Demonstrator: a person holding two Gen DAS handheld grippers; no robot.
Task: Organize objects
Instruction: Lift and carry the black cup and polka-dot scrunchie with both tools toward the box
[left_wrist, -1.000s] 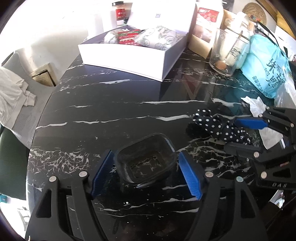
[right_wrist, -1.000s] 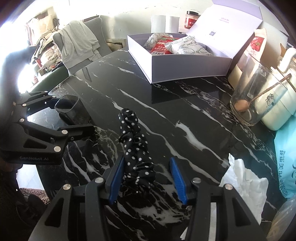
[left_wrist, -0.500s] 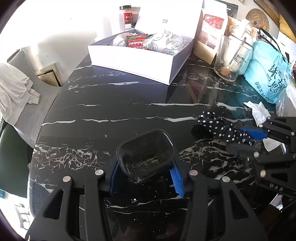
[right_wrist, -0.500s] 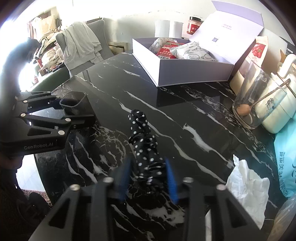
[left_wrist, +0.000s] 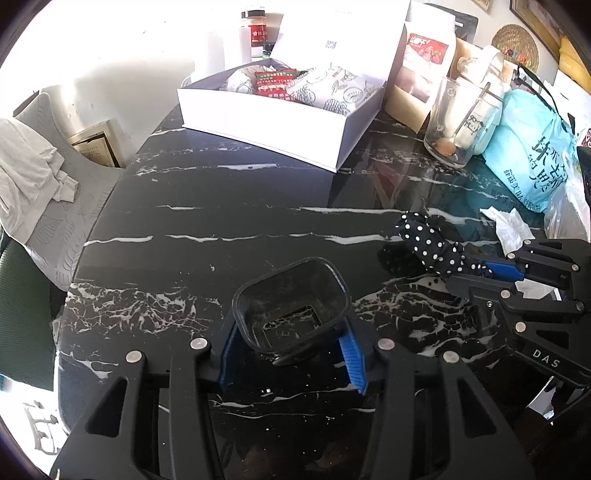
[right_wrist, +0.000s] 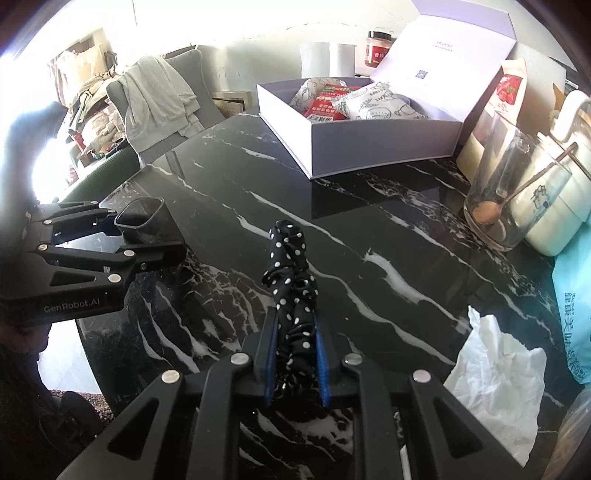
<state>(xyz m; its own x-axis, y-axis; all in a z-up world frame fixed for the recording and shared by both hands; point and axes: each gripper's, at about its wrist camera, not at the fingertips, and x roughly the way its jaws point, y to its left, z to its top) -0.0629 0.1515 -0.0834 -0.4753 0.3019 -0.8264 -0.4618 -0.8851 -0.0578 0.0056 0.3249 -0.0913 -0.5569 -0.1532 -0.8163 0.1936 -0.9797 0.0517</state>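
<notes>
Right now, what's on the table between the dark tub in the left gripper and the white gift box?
Nothing: only bare black marble table lies between the dark tub and the white gift box, as the left wrist view shows.

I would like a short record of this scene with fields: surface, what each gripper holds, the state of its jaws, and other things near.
surface: black marble table
left gripper: shut on the dark plastic cup, pads on its two sides
right gripper: jaws have just been closing; shut on the polka-dot fabric
cup: upright, empty
fabric: far end sticks out ahead of the fingers
far side: open white box with packets
right side: glass jar, crumpled tissue, turquoise bag
</notes>
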